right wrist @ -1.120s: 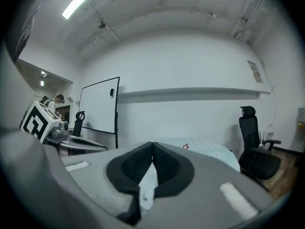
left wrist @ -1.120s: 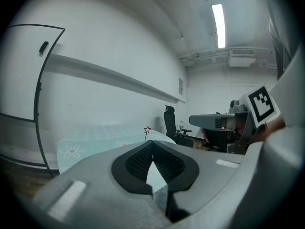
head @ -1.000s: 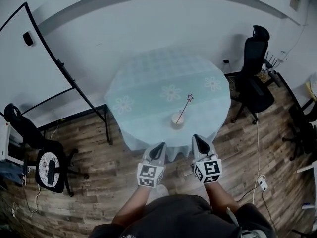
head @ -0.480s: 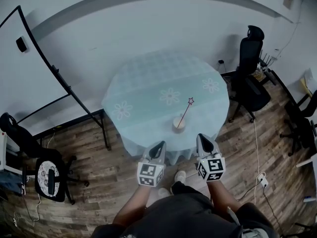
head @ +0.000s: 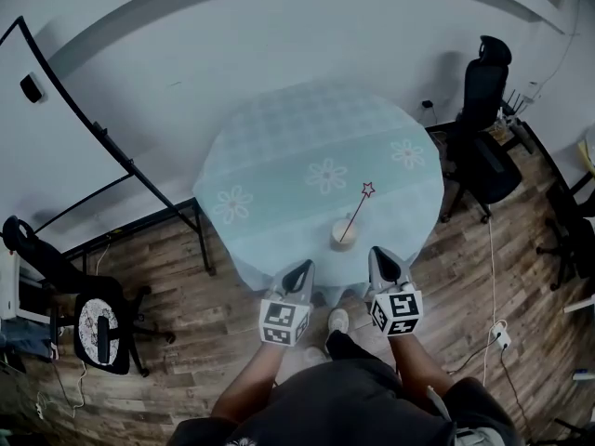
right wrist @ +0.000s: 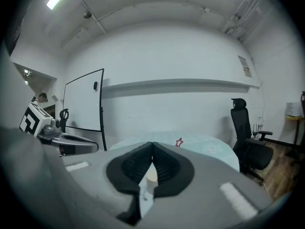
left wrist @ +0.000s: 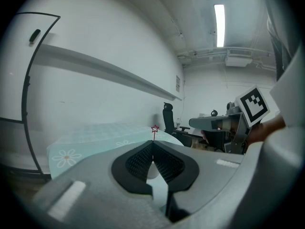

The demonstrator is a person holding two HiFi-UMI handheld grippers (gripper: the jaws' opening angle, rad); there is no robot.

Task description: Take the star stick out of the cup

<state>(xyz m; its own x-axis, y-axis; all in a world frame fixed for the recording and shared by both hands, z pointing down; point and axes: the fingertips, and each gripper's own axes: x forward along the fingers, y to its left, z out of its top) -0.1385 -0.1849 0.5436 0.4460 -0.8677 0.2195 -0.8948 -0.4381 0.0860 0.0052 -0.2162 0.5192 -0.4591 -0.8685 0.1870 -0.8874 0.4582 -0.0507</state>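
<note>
A cream cup (head: 344, 234) stands near the front edge of a round table (head: 279, 156) covered in a pale blue daisy cloth. The star stick (head: 357, 214) leans out of the cup up and to the right, its red star (head: 368, 190) on top. My left gripper (head: 303, 269) and right gripper (head: 381, 256) hover just short of the table's front edge, either side of the cup, both shut on nothing. The left gripper view shows the star (left wrist: 155, 128) above the shut left gripper (left wrist: 152, 144). In the right gripper view the star (right wrist: 179, 142) and cup (right wrist: 152, 177) lie behind the shut right gripper (right wrist: 152, 146).
Black office chairs (head: 485, 147) stand right of the table. A whiteboard on a black stand (head: 102, 142) is at the left, with another chair (head: 93, 328) lower left. Cables and a power strip (head: 500, 338) lie on the wooden floor at the right.
The view has shifted and the table and cup now sit a little nearer to both grippers. Both grippers stay shut; the stick is still in the cup.
</note>
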